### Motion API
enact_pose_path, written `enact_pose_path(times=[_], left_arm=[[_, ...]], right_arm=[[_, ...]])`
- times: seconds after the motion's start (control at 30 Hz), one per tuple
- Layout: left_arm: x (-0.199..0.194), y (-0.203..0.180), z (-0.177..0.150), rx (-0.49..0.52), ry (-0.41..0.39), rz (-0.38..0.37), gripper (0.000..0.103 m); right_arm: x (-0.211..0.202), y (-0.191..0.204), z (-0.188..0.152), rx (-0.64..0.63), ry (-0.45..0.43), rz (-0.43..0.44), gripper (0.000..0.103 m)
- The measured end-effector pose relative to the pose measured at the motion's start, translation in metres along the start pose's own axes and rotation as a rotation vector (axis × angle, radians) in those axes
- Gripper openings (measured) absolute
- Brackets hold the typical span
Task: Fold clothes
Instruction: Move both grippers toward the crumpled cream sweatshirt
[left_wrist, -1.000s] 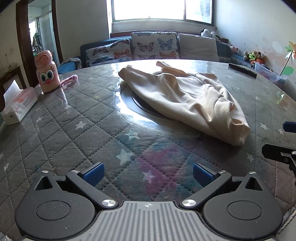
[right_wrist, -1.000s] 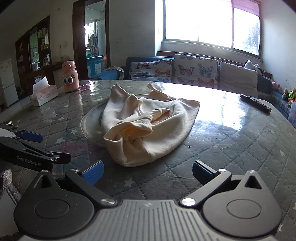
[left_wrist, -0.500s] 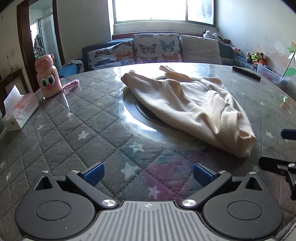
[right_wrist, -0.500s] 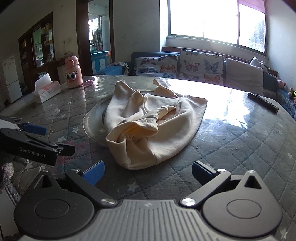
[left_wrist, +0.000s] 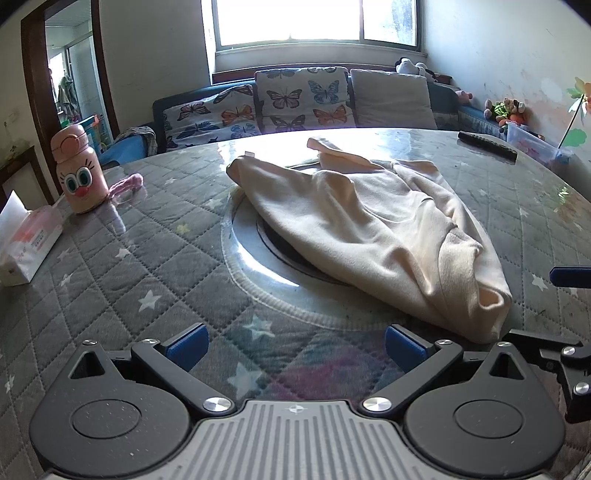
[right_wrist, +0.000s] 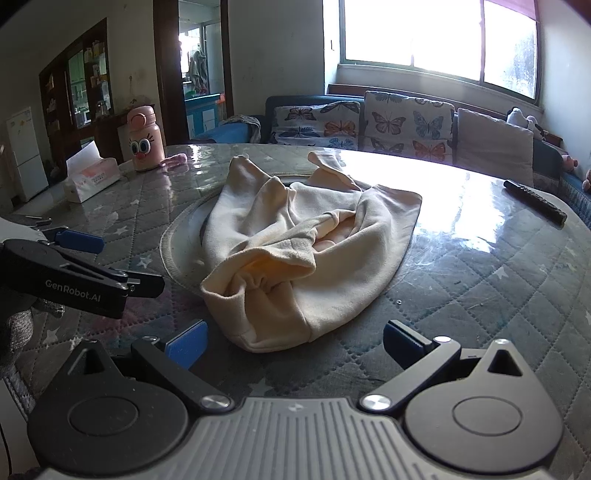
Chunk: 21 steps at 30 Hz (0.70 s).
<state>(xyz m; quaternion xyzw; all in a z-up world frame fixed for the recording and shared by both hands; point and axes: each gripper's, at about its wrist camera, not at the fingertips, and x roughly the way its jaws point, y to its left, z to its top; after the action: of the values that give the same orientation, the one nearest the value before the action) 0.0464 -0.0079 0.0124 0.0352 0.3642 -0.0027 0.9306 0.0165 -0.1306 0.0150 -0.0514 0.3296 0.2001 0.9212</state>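
Observation:
A cream garment (left_wrist: 369, 229) lies crumpled in a heap on the round quilted table, over the glass turntable (left_wrist: 251, 258). It also shows in the right wrist view (right_wrist: 295, 258). My left gripper (left_wrist: 295, 343) is open and empty, low over the table, short of the garment's near left side. My right gripper (right_wrist: 293, 339) is open and empty, just in front of the garment's near bunched end. The left gripper also shows at the left of the right wrist view (right_wrist: 122, 266).
A pink cartoon bottle (left_wrist: 79, 173) and a tissue box (left_wrist: 26, 240) stand at the table's left. A black remote (left_wrist: 487, 146) lies at the far right. A sofa with butterfly cushions (left_wrist: 295, 99) stands behind the table.
Both grippers have moved forward toward the garment, which now looks larger and nearer. Both stay open. The garment has not moved.

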Motion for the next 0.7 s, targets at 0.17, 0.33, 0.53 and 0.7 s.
enact_pose_path(times=[0.17, 0.33, 0.53, 0.7], left_arm=[[0.004, 0.000, 0.007, 0.008, 0.000, 0.005, 0.103], [0.009, 0.002, 0.014, 0.010, 0.002, 0.010, 0.103], [0.018, 0.003, 0.021, 0.019, 0.010, 0.008, 0.103], [0.025, 0.005, 0.026, 0.019, 0.018, 0.004, 0.103]], right_arm=[[0.002, -0.006, 0.002, 0.010, 0.003, 0.011, 0.102], [0.004, -0.010, 0.009, 0.009, 0.002, 0.025, 0.102], [0.010, -0.014, 0.016, 0.020, 0.006, 0.036, 0.102], [0.016, -0.018, 0.025, 0.038, 0.006, 0.051, 0.102]])
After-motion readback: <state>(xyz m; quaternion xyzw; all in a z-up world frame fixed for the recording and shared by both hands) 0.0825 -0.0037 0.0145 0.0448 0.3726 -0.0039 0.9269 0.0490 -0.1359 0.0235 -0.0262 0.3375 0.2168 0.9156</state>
